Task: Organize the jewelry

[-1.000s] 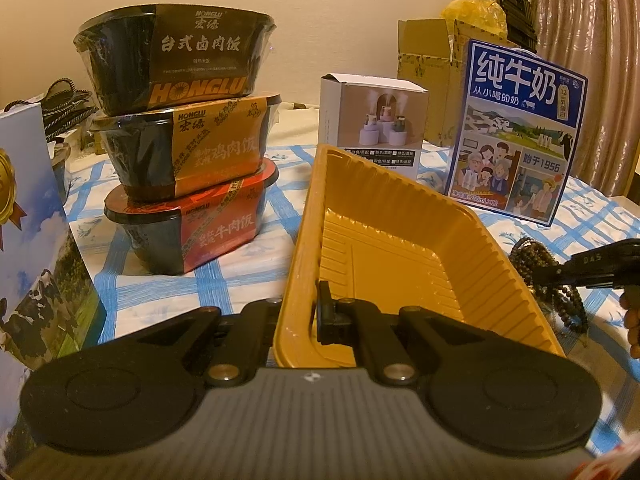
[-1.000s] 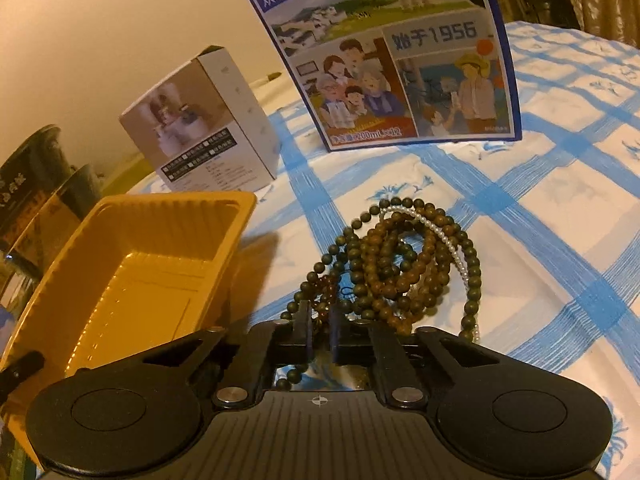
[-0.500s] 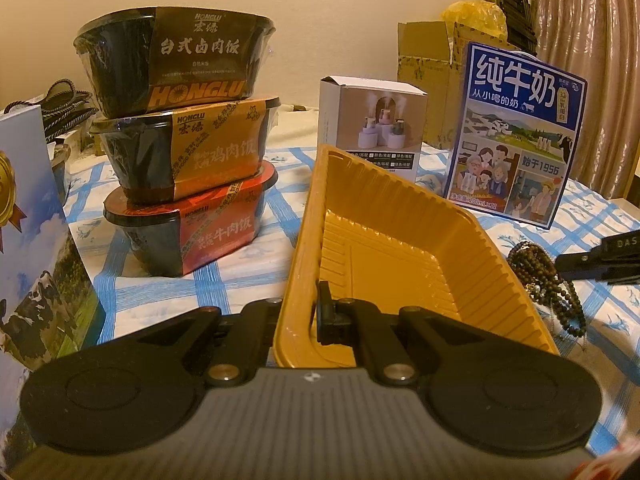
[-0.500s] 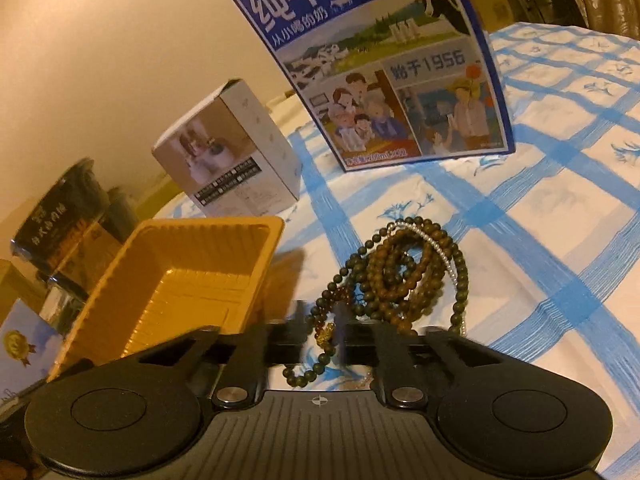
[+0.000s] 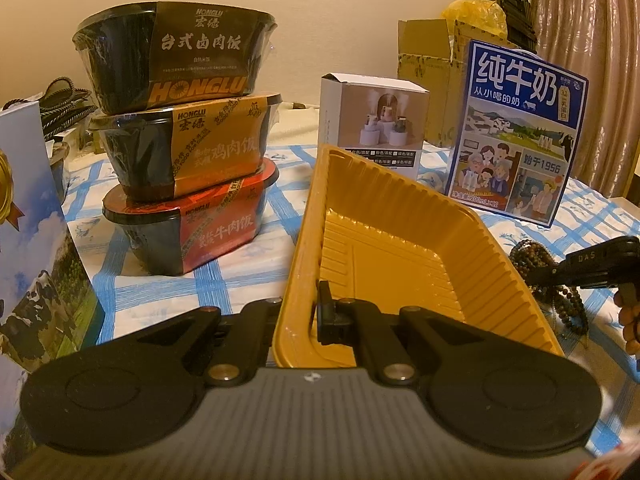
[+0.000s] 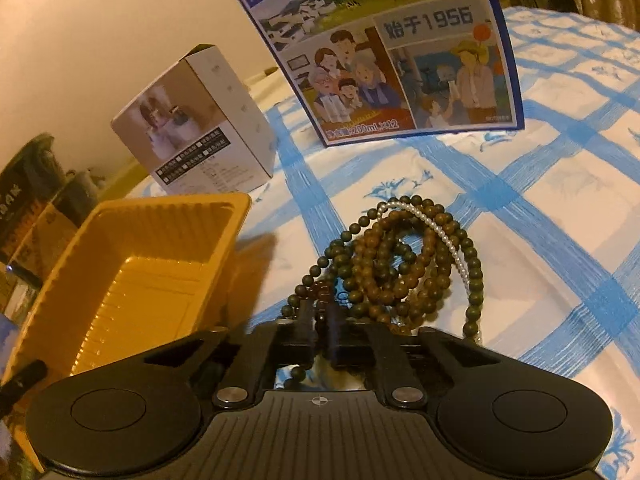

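Note:
A yellow ribbed plastic tray (image 5: 400,248) lies on the blue-checked cloth. My left gripper (image 5: 300,312) is shut on the tray's near wall. A heap of dark wooden bead strands with a thin pearl string (image 6: 404,264) lies right of the tray; it also shows in the left wrist view (image 5: 532,256). My right gripper (image 6: 322,316) is down at the heap's near edge, jaws almost together with dark beads between them. It shows from the side in the left wrist view (image 5: 560,270).
Three stacked Honglu meal bowls (image 5: 180,128) stand at the left. A white box (image 5: 376,132) and a blue milk carton (image 5: 516,132) stand behind the tray. A printed carton (image 5: 28,240) is at the near left. Cardboard boxes (image 5: 432,64) sit at the back.
My right gripper rose and drew back half a second ago, then came down onto the near beads again. The left gripper and tray have not moved.

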`<state>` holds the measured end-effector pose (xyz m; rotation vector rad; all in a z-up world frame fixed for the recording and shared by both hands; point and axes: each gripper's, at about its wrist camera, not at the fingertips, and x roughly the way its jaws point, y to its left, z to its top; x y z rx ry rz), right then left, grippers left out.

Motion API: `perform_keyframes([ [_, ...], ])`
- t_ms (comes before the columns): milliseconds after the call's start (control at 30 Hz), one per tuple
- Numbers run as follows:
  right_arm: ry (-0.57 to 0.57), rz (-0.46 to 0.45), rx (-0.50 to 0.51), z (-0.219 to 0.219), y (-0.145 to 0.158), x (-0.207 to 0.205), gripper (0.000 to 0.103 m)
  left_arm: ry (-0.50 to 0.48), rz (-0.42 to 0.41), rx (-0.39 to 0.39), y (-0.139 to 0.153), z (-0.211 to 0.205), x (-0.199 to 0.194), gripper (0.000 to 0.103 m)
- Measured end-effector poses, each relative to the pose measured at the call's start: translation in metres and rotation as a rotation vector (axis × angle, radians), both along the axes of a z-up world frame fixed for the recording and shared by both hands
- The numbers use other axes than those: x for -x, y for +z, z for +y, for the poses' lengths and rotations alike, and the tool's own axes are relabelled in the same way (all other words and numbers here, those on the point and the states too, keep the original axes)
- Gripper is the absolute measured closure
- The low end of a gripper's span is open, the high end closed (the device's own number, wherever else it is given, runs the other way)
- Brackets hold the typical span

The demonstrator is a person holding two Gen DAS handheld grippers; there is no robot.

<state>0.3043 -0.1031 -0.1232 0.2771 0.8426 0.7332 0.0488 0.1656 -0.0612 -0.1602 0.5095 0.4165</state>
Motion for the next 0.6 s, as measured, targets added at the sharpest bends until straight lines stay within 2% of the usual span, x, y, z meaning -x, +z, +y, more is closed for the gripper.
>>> perform_keyframes([
  [133, 0.003, -0.012, -0.052, -0.009, 0.012, 0.008, 0.098, 0.001, -0.002, 0.0, 0.0, 0.0, 0.0, 0.098],
  [333, 0.015, -0.042, -0.155, -0.023, 0.046, 0.022, 0.098, 0.001, -0.006, -0.001, 0.001, -0.003, 0.002, 0.098],
  [600, 0.102, -0.06, -0.227, -0.018, 0.085, 0.055, 0.098, 0.002, -0.01, 0.006, 0.003, -0.007, 0.004, 0.099],
])
